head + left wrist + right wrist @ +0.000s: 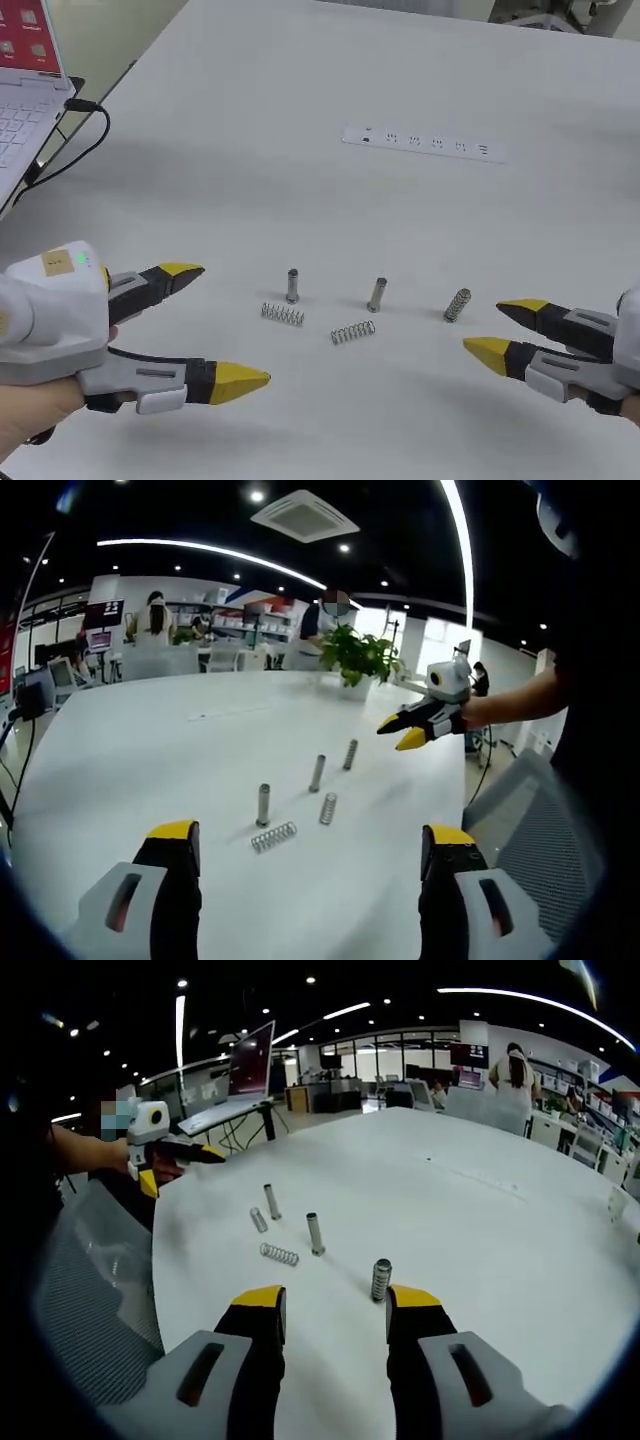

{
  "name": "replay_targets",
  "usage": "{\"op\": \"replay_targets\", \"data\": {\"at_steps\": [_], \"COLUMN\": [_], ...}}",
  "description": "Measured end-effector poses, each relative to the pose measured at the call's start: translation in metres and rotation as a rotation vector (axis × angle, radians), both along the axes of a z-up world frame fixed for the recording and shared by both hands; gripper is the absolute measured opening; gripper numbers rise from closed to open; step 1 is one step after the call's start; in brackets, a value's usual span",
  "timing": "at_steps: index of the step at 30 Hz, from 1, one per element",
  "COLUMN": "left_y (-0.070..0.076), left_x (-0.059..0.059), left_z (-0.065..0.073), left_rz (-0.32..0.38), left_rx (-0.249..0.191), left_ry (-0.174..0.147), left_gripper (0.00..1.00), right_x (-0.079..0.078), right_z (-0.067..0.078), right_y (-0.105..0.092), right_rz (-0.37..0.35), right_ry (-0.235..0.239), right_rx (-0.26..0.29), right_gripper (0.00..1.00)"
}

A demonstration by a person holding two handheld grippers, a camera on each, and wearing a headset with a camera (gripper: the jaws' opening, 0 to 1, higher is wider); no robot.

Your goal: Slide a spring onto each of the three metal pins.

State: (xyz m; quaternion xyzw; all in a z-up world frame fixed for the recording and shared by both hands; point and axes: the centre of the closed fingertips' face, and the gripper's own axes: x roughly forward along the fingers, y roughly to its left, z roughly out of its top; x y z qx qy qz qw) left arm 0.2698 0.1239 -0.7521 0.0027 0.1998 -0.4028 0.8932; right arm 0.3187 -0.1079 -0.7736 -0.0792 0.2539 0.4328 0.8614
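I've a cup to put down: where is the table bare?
Bare: the wide stretch between the power strip and the metal pins, and right of the laptop. Crowded: pins and loose springs between the left tongs and right tongs.

Three pins stand on the table (300,80): the left pin (293,285), the middle pin (377,294) and the right pin (381,1262). There are three springs: one fitted spring (457,305) on the right pin and two loose ones, the left spring (282,314) and the middle spring (352,332). There are two grippers, the left gripper (232,323) and the right gripper (483,325). There is one power strip (420,142), one laptop (25,90) and one cable (90,130).
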Motion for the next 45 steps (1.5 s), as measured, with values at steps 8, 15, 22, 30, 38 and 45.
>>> {"op": "replay_targets", "data": {"at_steps": [8, 15, 22, 30, 38, 45], "left_y": [0.000, 0.000, 0.001, 0.000, 0.001, 0.003], "left_x": [-0.001, -0.002, -0.002, -0.002, -0.003, -0.005], "left_z": [0.000, 0.000, 0.002, 0.003, 0.003, 0.002], "left_rz": [0.002, -0.001, 0.000, -0.005, -0.004, -0.001], "left_rx": [0.001, -0.001, -0.001, 0.001, -0.004, -0.001], "left_ry": [0.003, 0.003, -0.003, -0.005, -0.006, -0.003], "left_gripper": [0.88, 0.88, 0.89, 0.88, 0.87, 0.87], "right_x": [-0.008, -0.012, -0.015, -0.020, -0.015, -0.015], "right_z": [0.002, 0.004, 0.003, 0.000, -0.002, -0.010], "right_y": [0.006, 0.020, 0.035, 0.057, 0.081, 0.099], "right_rz": [0.034, 0.082, 0.160, 0.319, 0.423, 0.513], "right_ry": [0.000, -0.006, -0.017, -0.065, -0.114, -0.122], "right_rx": [-0.005, -0.013, -0.048, -0.150, -0.215, -0.253], "right_gripper": [0.37, 0.36, 0.35, 0.33, 0.30, 0.28]}}
